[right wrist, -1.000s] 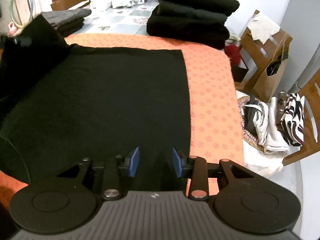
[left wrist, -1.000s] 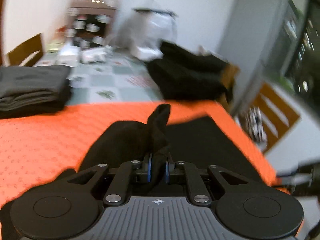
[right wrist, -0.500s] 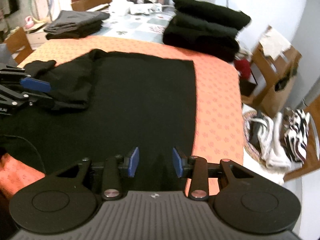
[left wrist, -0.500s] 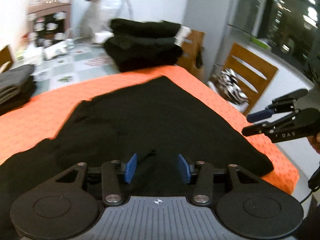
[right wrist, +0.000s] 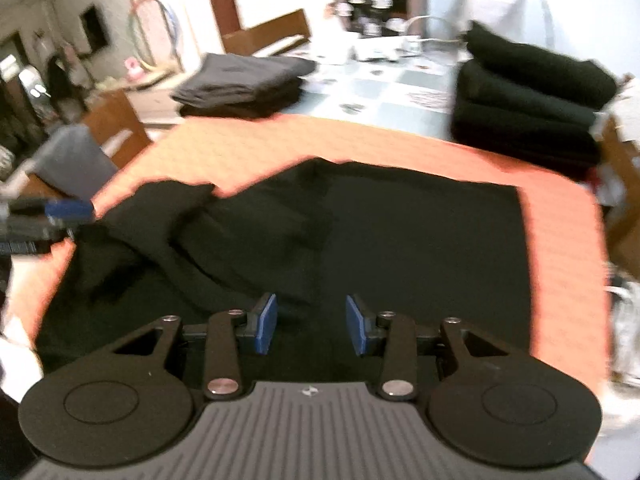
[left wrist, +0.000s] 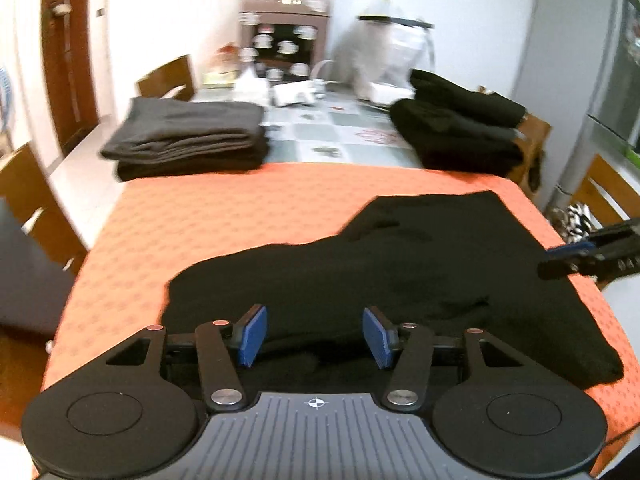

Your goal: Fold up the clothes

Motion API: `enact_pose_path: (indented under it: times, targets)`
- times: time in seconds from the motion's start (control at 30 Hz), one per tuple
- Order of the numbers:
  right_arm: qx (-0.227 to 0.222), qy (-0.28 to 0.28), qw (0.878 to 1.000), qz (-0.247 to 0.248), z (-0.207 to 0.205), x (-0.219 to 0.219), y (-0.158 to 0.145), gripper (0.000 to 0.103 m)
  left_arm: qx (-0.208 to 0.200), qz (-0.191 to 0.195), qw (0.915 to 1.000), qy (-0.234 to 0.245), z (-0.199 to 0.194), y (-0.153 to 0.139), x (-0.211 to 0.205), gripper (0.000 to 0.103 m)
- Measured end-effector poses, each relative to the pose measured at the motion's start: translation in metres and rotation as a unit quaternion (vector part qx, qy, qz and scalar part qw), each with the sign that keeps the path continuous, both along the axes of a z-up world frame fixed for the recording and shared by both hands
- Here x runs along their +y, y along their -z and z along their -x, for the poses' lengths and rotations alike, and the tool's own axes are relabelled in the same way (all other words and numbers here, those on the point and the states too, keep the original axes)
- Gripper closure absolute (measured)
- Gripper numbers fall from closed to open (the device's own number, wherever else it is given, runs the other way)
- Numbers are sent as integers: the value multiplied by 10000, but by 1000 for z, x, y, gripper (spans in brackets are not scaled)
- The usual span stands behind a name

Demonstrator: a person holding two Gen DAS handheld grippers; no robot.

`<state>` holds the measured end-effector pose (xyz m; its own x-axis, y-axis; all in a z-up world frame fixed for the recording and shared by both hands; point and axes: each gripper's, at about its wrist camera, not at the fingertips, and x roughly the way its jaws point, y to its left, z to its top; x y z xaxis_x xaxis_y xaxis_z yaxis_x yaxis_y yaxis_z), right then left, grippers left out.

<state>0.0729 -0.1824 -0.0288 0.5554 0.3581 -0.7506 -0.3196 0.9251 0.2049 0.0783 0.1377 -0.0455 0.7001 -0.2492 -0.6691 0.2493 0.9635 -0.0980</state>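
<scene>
white walls, brown door, wooden chairs

A garment lies spread on a mat covering the table's near end; behind it, one folded stack sits left, another right.

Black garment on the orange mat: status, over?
Left gripper open, empty. Right gripper open, empty. Black garment partly folded on orange mat, left side bunched. Folded stacks beyond the mat, nothing blocking.
</scene>
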Motion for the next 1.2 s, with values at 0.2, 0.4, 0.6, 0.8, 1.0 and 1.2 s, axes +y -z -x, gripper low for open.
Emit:
enact_pose_path:
  times: [0.2, 0.4, 0.6, 0.8, 1.0, 1.2]
  targets:
    - [142, -403, 9978, -510, -53, 55, 1, 59, -7, 187, 9983, -548, 19, -9, 41, 46]
    - [629, -647, 9929, -778, -107, 94, 22, 53, -7, 375, 9945, -982, 45, -20, 63, 42]
    - [1488, -700, 9759, -1432, -151, 116, 61, 52, -76, 351, 9907, -1315, 72, -25, 73, 36]
    - [1734, -751, 9669, -1717, -171, 131, 75, 72, -79, 321, 9865, -1604, 94, -27, 81, 23]
    - [874, -1510, 9715, -1608, -144, 137, 34, 96, -186, 141, 9861, -1646, 99, -28, 82, 11]
    - [-346, -3383, 9295, -1430, -71, 139, -18, 96, -426, -257, 9900, -1320, 91, -34, 72, 11]
